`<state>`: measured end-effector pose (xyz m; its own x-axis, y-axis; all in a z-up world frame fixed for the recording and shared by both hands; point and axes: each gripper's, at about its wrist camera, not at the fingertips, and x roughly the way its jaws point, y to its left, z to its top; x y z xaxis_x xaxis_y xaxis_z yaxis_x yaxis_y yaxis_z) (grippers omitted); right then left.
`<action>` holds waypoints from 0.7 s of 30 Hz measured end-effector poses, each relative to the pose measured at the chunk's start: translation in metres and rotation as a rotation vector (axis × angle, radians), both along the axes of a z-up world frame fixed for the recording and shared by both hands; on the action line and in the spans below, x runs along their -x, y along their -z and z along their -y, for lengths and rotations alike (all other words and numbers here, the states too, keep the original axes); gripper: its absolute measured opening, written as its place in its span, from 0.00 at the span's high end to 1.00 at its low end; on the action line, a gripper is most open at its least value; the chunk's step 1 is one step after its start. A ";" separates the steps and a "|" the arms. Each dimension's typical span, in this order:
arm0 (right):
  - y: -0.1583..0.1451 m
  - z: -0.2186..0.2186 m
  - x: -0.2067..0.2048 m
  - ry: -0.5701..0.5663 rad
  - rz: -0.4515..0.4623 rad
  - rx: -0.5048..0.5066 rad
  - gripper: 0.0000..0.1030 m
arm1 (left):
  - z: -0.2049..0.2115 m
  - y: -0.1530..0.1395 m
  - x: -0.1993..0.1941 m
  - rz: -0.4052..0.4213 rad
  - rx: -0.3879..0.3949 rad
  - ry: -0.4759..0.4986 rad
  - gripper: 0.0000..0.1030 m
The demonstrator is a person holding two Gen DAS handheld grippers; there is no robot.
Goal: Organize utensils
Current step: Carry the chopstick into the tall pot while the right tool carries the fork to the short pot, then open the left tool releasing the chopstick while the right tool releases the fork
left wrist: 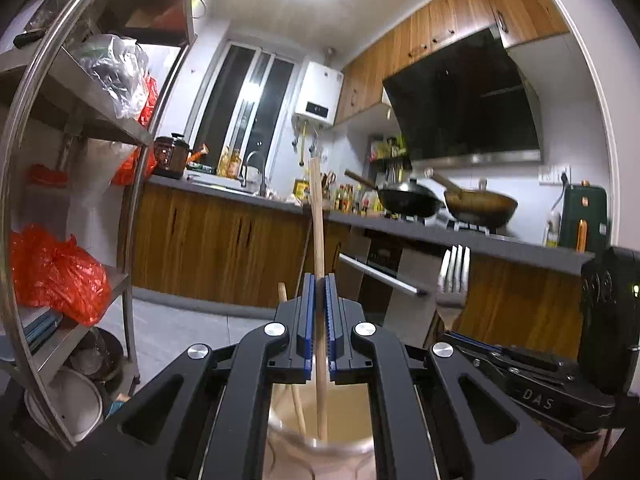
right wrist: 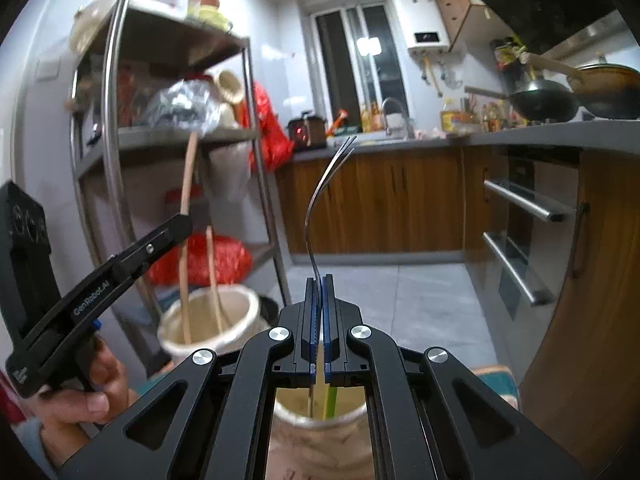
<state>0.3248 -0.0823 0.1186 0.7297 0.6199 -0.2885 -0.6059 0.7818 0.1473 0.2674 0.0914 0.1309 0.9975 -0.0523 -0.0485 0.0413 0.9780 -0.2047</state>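
Observation:
My left gripper [left wrist: 319, 280] is shut on a wooden chopstick [left wrist: 317, 216] that stands upright with its lower end inside a cream cup [left wrist: 320, 440]. A second chopstick [left wrist: 290, 360] leans in the same cup. My right gripper [right wrist: 320, 280] is shut on a metal fork [right wrist: 320, 200], tines up, its handle reaching down into another cream cup [right wrist: 320, 424] that also holds a green utensil [right wrist: 331, 402]. The fork's tines [left wrist: 454, 270] show in the left wrist view. The right wrist view shows the left gripper [right wrist: 176, 228] holding the chopstick [right wrist: 188, 184] over the first cup [right wrist: 208, 320].
A steel shelf rack [right wrist: 116, 132] with red bags [left wrist: 52, 276] stands at the left. A grey counter [left wrist: 400, 228] with two woks [left wrist: 408, 198], sink and bottles runs along the back. An oven with bar handles [right wrist: 524, 200] is at the right. Grey tiled floor [right wrist: 400, 292] lies between.

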 end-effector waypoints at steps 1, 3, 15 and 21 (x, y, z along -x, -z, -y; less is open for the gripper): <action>0.003 -0.001 0.003 -0.002 -0.001 0.019 0.97 | 0.002 0.004 0.003 -0.016 -0.007 0.002 0.95; 0.006 -0.002 0.006 -0.006 -0.009 0.042 0.97 | 0.003 0.008 0.008 -0.044 -0.015 0.003 0.95; 0.030 -0.009 -0.004 -0.021 -0.114 0.103 0.96 | 0.011 0.017 0.001 -0.157 -0.073 -0.045 0.95; 0.030 -0.008 -0.005 -0.015 -0.123 0.098 0.96 | 0.017 0.020 0.001 -0.169 -0.104 -0.051 0.95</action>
<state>0.3295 -0.0747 0.0886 0.6760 0.5950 -0.4347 -0.5996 0.7871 0.1449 0.2667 0.0747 0.1114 0.9758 0.0120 -0.2183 -0.0351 0.9941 -0.1024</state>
